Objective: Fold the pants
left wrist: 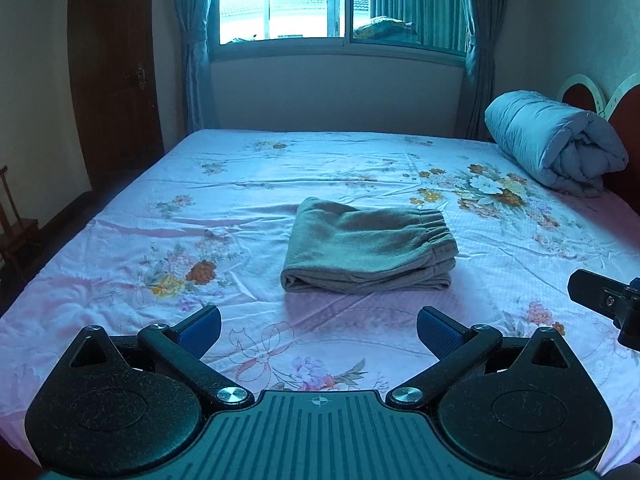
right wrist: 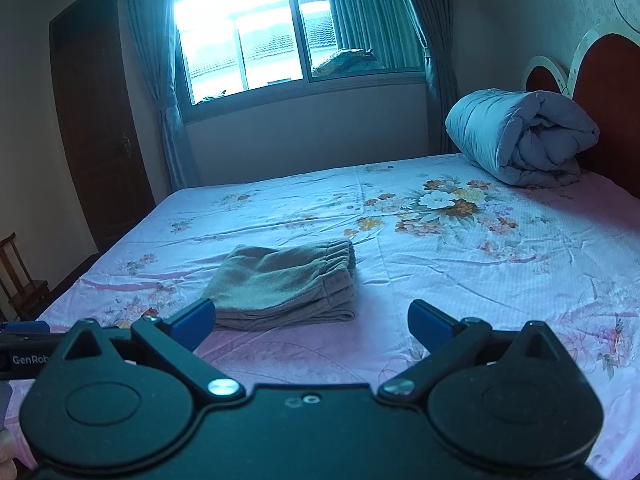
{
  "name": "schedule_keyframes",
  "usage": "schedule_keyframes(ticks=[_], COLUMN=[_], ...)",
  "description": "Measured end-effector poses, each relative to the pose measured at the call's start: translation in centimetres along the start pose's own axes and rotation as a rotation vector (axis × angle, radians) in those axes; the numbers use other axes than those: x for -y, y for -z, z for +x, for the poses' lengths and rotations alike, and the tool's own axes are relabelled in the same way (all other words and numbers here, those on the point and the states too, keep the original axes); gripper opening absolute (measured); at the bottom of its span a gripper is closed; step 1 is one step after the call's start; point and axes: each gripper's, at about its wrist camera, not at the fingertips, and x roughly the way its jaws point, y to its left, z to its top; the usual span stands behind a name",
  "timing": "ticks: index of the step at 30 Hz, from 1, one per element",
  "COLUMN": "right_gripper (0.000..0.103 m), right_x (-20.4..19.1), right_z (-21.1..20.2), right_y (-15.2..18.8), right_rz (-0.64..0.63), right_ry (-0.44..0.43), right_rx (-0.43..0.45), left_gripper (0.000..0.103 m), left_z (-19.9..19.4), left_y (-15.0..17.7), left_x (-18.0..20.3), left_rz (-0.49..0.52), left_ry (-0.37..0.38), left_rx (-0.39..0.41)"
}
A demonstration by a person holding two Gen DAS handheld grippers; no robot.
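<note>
Grey-green pants point(left wrist: 368, 252) lie folded into a compact stack on the floral bed sheet point(left wrist: 200, 208), elastic waistband on the right side. In the left wrist view my left gripper point(left wrist: 319, 326) is open, held short of the stack with nothing between its blue pads. The right wrist view shows the same folded pants point(right wrist: 284, 284) ahead and to the left. My right gripper point(right wrist: 311, 320) is open and empty too, its left finger point(right wrist: 196, 318) near the stack's front left corner. A part of the right gripper point(left wrist: 608, 300) shows at the right edge of the left wrist view.
A rolled blue-grey quilt point(left wrist: 556, 140) lies at the bed's far right by the red headboard point(right wrist: 608, 112). A window with teal curtains point(left wrist: 340, 0) is behind the bed. A dark wooden door point(left wrist: 112, 72) and a wooden chair point(left wrist: 16, 232) stand at the left.
</note>
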Motion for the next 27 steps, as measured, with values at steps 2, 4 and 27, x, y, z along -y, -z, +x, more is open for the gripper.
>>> schedule_keyframes(ticks=[2, 4, 27], right_gripper=[0.097, 0.097, 0.097], right_x=[0.0, 0.1, 0.5], right_z=[0.0, 0.1, 1.1], right_y=[0.0, 0.0, 0.3], right_rz=[0.002, 0.008, 0.010], right_ry=[0.001, 0.001, 0.000], right_rx=[0.000, -0.002, -0.021], left_gripper=[0.103, 0.103, 0.103], left_z=[0.1, 0.2, 1.5], left_y=[0.0, 0.0, 0.3], left_x=[0.1, 0.2, 0.7], left_rz=[0.004, 0.004, 0.035], left_ry=[0.002, 0.006, 0.022], left_rx=[-0.002, -0.005, 0.000])
